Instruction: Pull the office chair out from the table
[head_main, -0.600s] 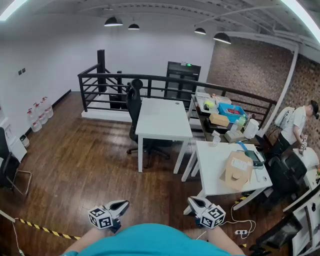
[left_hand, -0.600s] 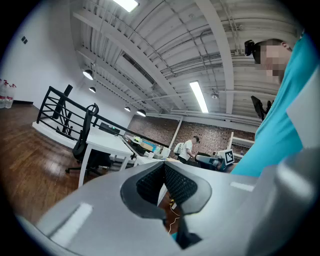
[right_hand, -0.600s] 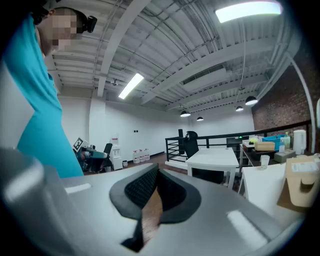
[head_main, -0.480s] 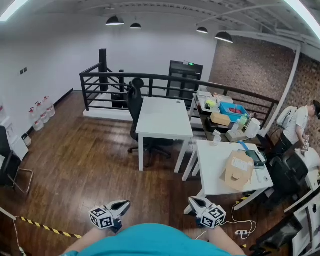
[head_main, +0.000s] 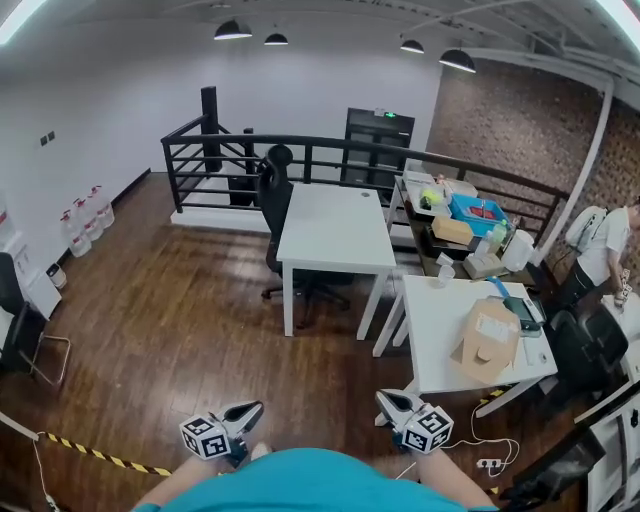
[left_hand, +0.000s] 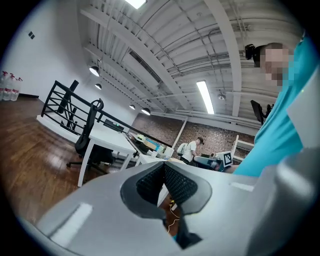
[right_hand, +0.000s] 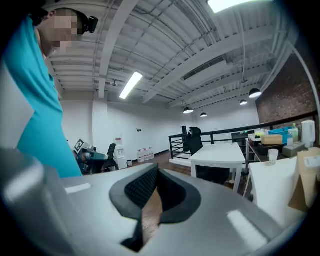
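Floor: dark wood boards, under my two grippers and running on ahead of them.
Far table: white, on the floor well ahead of my left gripper.
Office chair: black, on the floor at the far table's left side.
Near table: white, just ahead and right of my right gripper.
On the near table: a cardboard box, and a paper cup at its far edge.
Striped tape: yellow and black, on the floor left of my left gripper.
Power strip: white, on the floor right of my right gripper.
Bottles: a row on the floor, far off to the left by the wall.
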